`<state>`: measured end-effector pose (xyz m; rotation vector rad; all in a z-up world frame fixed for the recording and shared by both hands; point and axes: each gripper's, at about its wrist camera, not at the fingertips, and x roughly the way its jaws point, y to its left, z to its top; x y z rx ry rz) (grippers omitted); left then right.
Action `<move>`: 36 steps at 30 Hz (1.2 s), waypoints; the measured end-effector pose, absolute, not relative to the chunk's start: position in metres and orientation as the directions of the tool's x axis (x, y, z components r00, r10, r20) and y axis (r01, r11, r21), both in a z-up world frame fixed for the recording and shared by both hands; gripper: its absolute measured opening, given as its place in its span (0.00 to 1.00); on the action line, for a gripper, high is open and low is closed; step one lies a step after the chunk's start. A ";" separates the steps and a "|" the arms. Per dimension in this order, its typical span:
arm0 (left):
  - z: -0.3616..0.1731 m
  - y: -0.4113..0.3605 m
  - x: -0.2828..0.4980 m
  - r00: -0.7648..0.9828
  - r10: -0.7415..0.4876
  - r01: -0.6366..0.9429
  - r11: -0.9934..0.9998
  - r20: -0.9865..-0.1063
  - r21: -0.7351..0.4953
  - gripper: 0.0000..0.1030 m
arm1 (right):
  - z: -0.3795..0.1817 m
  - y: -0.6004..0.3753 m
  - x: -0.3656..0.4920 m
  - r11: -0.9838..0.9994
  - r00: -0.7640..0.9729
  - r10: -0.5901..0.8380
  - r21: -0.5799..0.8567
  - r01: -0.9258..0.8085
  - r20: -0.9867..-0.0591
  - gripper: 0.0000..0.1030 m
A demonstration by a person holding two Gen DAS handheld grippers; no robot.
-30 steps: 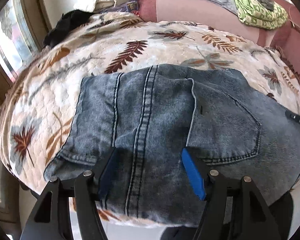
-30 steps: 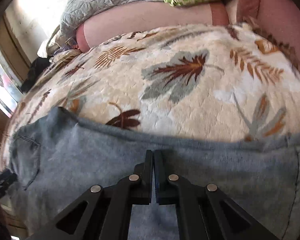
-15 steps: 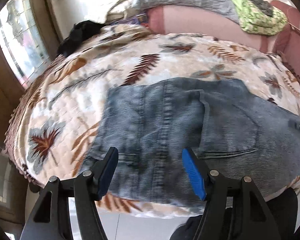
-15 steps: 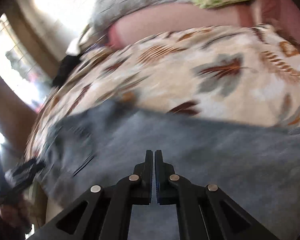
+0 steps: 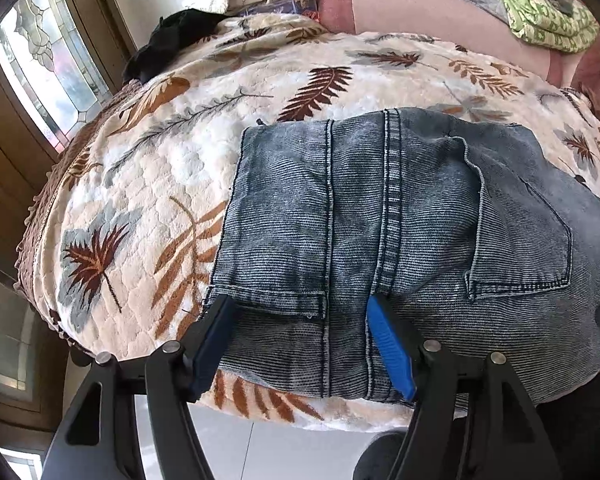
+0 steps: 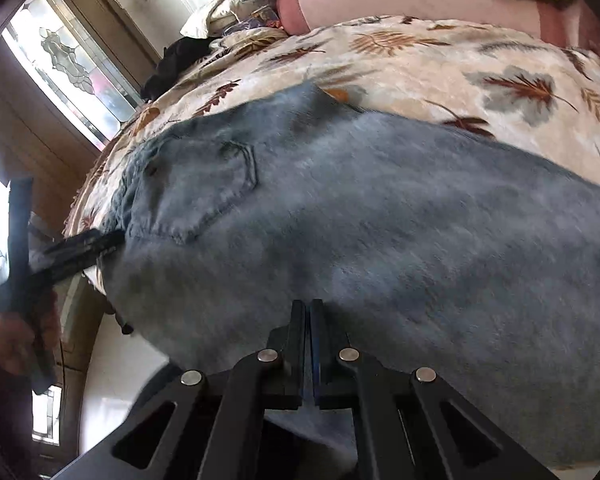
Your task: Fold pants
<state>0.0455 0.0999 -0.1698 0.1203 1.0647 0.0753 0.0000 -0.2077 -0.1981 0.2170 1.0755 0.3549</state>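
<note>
Leaf-print bedspread [image 5: 148, 184] carries the jeans [image 5: 380, 220], already doubled near its front edge. Left gripper [image 5: 300, 332] hovers spread and empty; right gripper [image 6: 309, 344] is clenched on denim, another fold likely remaining.

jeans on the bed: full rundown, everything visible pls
The jeans are faded, washed blue-grey denim, folded into a flat layered block on the leaf-print quilt near its front edge. Visible parts: double-stitched seams, a hemmed edge at lower left, and a back pocket. The left tongs are open, fingers straddling the near edge. The right tongs are shut; whether they pinch cloth is unclear in that blurred view.
</note>
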 end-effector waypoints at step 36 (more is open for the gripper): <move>-0.140 -0.110 0.012 0.499 -0.095 0.442 0.883 -0.861 0.158 0.68 | -0.213 -0.531 -0.185 0.423 0.854 0.319 0.868 0.260 -0.411 0.71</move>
